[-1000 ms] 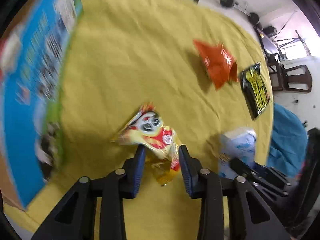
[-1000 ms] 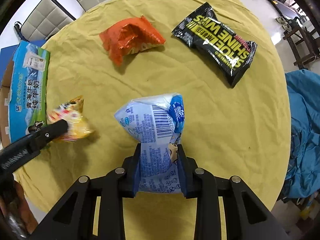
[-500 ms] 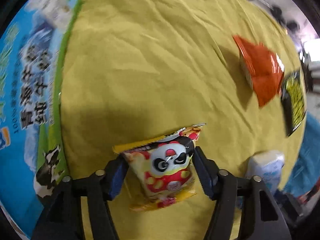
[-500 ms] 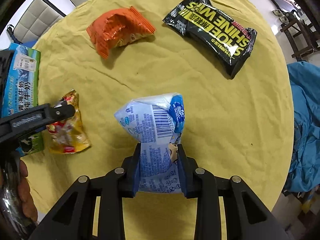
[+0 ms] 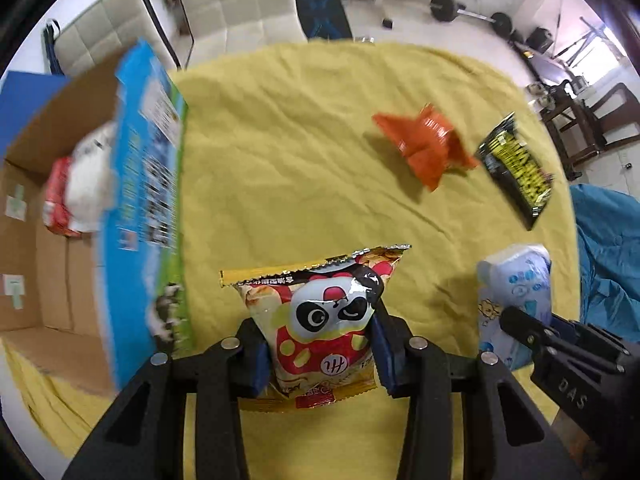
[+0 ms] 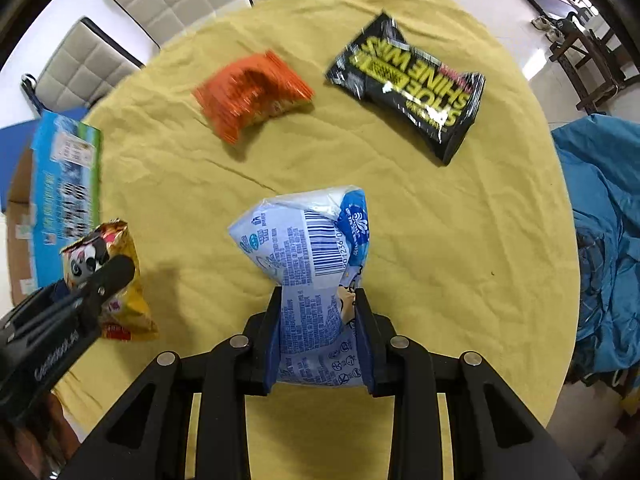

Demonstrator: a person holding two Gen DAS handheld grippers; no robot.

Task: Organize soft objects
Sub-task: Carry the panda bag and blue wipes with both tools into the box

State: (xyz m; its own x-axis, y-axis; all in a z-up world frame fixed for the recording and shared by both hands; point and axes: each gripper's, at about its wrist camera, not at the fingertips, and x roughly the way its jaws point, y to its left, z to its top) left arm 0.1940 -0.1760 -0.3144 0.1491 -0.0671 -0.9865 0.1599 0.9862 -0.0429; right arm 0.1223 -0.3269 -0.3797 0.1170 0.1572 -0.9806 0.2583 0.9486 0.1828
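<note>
Both hand-held grippers point steeply down over the yellow-clothed counter [image 6: 460, 240]. The left hand-held gripper [image 5: 320, 344] has the panda snack packet [image 5: 320, 320] between its jaws, which are closing, pads against its sides, near the counter's left edge beside the open cardboard box [image 5: 36, 248]. The right hand-held gripper [image 6: 318, 336] pinches the one blue-and-white packet [image 6: 308, 248] over the counter's middle. One orange packet [image 6: 252, 94] and one black shoe-shine-wipes pack [image 6: 412, 84] lie toward the far edge.
</note>
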